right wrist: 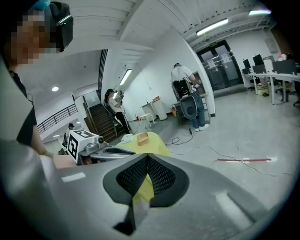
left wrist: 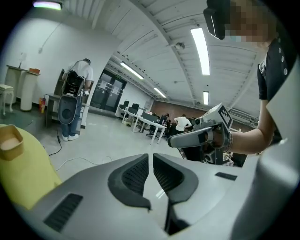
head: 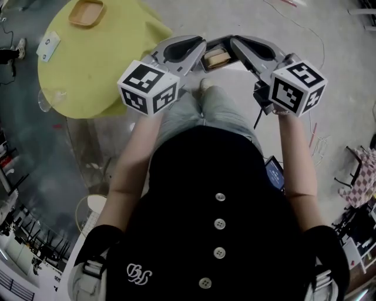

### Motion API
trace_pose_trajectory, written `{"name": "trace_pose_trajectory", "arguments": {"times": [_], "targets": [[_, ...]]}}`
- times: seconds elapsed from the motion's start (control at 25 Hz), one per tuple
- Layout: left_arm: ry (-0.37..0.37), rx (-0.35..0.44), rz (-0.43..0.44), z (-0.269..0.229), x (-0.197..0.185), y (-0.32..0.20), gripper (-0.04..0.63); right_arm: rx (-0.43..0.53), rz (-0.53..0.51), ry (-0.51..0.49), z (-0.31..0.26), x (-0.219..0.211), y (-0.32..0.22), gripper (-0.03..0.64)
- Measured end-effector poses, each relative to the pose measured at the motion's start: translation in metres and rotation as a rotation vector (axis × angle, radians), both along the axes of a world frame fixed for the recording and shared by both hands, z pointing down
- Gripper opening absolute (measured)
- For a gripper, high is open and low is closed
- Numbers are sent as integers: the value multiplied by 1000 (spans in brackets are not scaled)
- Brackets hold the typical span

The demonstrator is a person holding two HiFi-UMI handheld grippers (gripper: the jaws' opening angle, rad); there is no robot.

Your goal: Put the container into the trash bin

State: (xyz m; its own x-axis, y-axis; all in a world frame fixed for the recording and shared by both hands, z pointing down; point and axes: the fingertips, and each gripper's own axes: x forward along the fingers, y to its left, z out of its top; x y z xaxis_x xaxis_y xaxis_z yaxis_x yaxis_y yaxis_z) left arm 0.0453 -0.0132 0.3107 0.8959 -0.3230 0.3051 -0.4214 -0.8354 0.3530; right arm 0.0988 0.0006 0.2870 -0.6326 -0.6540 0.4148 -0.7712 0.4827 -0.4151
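Both grippers are held up in front of me, tips angled toward each other. My left gripper (head: 198, 42) (left wrist: 151, 157) is shut with nothing between its pads. My right gripper (head: 236, 41) (right wrist: 147, 157) is shut and empty too. Far below the two tips, on the floor, a dark-rimmed bin (head: 207, 61) shows a tan container (head: 216, 57) inside it. Another tan container (head: 87, 13) (left wrist: 9, 143) (right wrist: 142, 138) stands on the yellow round table (head: 88, 64). Each gripper view shows the other gripper (left wrist: 190, 137) (right wrist: 105, 151) close by.
The yellow table stands to my left, with a white tag (head: 48, 45) and a clear cup (head: 50, 97) at its edge. Cables (head: 305, 26) run over the grey floor. A person with a backpack (left wrist: 75, 101) stands at the far wall, and office desks (left wrist: 145, 123) lie beyond.
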Motion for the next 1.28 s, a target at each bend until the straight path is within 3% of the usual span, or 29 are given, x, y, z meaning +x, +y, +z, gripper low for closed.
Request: {"name": "trace_pose_trajectory", "arguments": {"times": [0.2, 0.52, 1.28], "targets": [[14, 15, -27, -11, -15, 1, 37, 58, -92, 44, -17, -18, -10, 3], [57, 5, -28, -17, -24, -3, 34, 92, -167, -3, -27, -44, -10, 3], [88, -90, -36, 2, -28, -6, 32, 14, -227, 28, 2, -64, -3, 3]]}}
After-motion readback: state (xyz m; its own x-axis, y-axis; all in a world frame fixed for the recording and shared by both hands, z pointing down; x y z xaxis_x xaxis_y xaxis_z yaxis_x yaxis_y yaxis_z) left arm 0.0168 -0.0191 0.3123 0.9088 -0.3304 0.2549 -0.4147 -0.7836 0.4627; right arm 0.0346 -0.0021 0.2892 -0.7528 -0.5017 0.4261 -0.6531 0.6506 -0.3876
